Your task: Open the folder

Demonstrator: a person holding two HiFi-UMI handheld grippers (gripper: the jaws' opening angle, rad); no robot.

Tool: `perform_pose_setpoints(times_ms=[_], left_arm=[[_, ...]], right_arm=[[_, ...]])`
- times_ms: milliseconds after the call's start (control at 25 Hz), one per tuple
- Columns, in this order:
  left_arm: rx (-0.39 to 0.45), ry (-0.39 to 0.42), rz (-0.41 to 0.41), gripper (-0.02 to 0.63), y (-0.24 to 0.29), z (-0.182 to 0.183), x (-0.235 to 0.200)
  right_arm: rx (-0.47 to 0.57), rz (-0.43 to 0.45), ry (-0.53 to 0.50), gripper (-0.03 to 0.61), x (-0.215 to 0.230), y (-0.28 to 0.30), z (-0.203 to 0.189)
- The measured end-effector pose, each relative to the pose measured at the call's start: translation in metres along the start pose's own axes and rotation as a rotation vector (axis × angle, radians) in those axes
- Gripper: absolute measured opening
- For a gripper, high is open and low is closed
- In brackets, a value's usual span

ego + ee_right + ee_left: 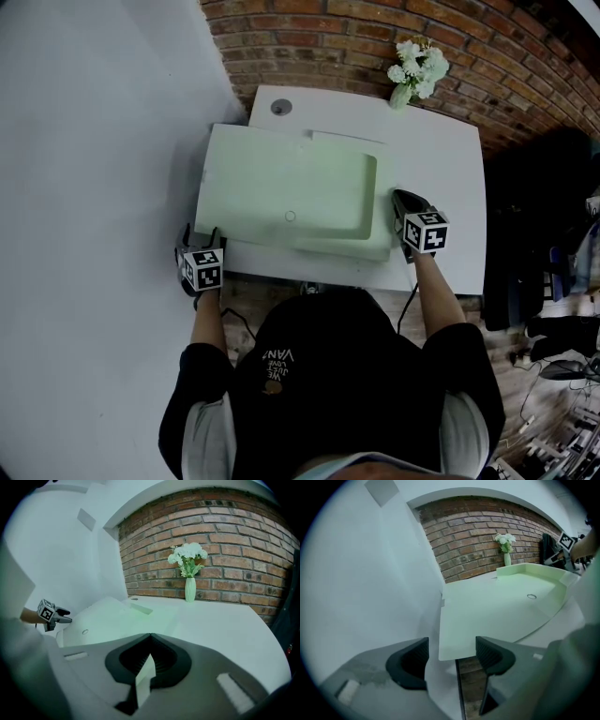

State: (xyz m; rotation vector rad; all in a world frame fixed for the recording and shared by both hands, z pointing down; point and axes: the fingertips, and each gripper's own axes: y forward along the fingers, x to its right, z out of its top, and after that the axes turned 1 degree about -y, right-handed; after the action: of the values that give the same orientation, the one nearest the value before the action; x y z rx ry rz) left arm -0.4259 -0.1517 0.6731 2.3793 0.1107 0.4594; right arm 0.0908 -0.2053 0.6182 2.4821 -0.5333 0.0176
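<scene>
A pale green folder (286, 192) lies on the white table (441, 159), its wide cover spread flat and overhanging the table's left edge. My left gripper (202, 239) is at the cover's near left corner. In the left gripper view that corner (457, 648) sits between the open jaws (451, 660) without being pinched. My right gripper (400, 214) is at the folder's right side. In the right gripper view it (149, 660) is shut on a thin pale edge of the folder (144, 679). The folder's body (117, 620) stretches away to the left.
A white vase of flowers (417, 67) stands at the table's back edge against the brick wall (356, 42). A round cable hole (281, 107) is in the table's back left. A white wall (94, 187) is close on the left; dark clutter (548, 225) is on the right.
</scene>
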Motion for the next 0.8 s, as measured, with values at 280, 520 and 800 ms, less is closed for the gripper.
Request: perform_pose_setpoints(times_ms=[280,520,800], left_arm=[[0.038,0.012,0.010,0.308,-0.017,0.016,-0.004],[0.103,0.028,0.033,0.308,-0.035,0.039,-0.004],[0.160,0.044,0.057,0.308,-0.055,0.064,0.000]], right_arm=[[-0.009,0.003,-0.008,0.001,0.001,0.001,0.001],[-0.030,0.008,-0.024,0.000,0.000,0.001,0.001],[-0.006,0.032,-0.033,0.002,-0.003,-0.002,0.013]])
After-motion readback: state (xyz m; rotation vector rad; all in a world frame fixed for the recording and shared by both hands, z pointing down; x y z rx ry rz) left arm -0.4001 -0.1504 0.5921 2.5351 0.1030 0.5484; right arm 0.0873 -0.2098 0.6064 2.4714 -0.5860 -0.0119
